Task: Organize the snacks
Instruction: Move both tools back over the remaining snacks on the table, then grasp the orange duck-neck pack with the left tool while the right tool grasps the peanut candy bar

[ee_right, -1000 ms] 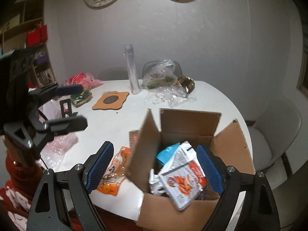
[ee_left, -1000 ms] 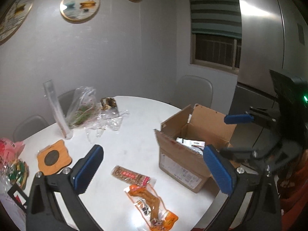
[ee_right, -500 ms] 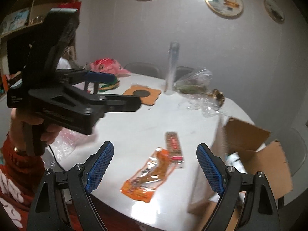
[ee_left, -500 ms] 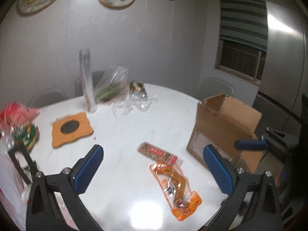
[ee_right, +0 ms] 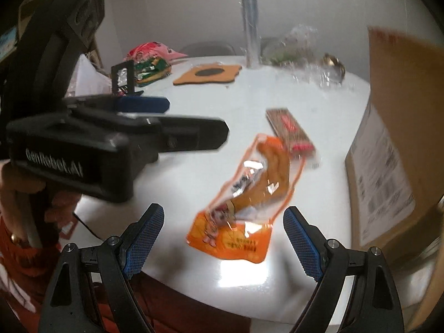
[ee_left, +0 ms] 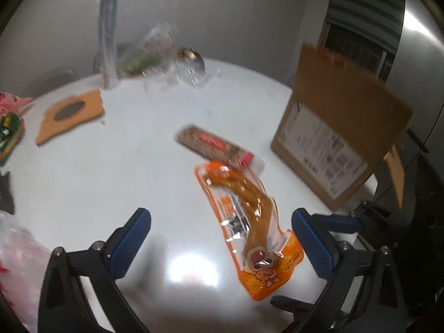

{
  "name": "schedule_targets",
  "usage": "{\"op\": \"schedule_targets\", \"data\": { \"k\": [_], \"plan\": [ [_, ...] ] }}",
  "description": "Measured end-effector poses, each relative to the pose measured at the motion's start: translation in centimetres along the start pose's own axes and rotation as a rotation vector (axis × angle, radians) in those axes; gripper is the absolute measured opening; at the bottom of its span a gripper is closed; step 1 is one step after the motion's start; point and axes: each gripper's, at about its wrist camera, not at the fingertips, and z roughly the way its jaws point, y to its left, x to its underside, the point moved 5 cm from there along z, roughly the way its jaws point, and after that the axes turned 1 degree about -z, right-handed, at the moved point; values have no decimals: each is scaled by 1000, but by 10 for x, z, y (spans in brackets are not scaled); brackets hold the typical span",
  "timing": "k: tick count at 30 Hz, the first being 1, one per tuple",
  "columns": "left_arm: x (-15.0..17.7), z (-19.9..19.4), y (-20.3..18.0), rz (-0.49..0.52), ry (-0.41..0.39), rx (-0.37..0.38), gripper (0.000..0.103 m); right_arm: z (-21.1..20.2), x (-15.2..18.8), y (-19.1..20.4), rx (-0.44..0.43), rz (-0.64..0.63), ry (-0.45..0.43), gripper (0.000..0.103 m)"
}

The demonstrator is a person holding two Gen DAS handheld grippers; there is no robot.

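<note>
An orange snack packet (ee_left: 244, 230) (ee_right: 244, 202) lies on the white round table (ee_left: 125, 166), its far end touching a brown bar packet (ee_left: 215, 145) (ee_right: 290, 129). An open cardboard box (ee_left: 333, 138) (ee_right: 402, 152) stands to the right. My left gripper (ee_left: 219, 219) hovers low over the orange packet's near half. Its jaws are closing and the pads touch nothing. My right gripper (ee_right: 222, 211) is open just above the same packet's near end. In the right wrist view, a hand (ee_right: 22, 194) holds the left gripper's body (ee_right: 111, 144).
At the back of the table are an orange coaster (ee_left: 72, 111) (ee_right: 208, 73), a clear upright tube (ee_left: 106, 36), crumpled clear bags (ee_left: 166, 63), a pink bag (ee_right: 152, 50), a green packet (ee_right: 151, 69) and a small black stand (ee_right: 123, 76). The table's front edge is close.
Both grippers have come down and in toward the table until the orange packet lies under their fingers. The box has slid to the right edge of both views. The left jaws stand slightly narrower.
</note>
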Motion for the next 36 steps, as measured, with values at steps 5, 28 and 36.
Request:
{"op": "schedule_targets", "data": {
  "k": [5,28,36],
  "plan": [
    [6,31,-17,28,76,20,84,3,17,-12,13,7,-15,86],
    [13,37,13,14,87,-75,67,11,27,-30,2,20,-8,86],
    [18,29,37,26,74,-109,62,12,13,-32,4,37,-35,86]
  ]
}}
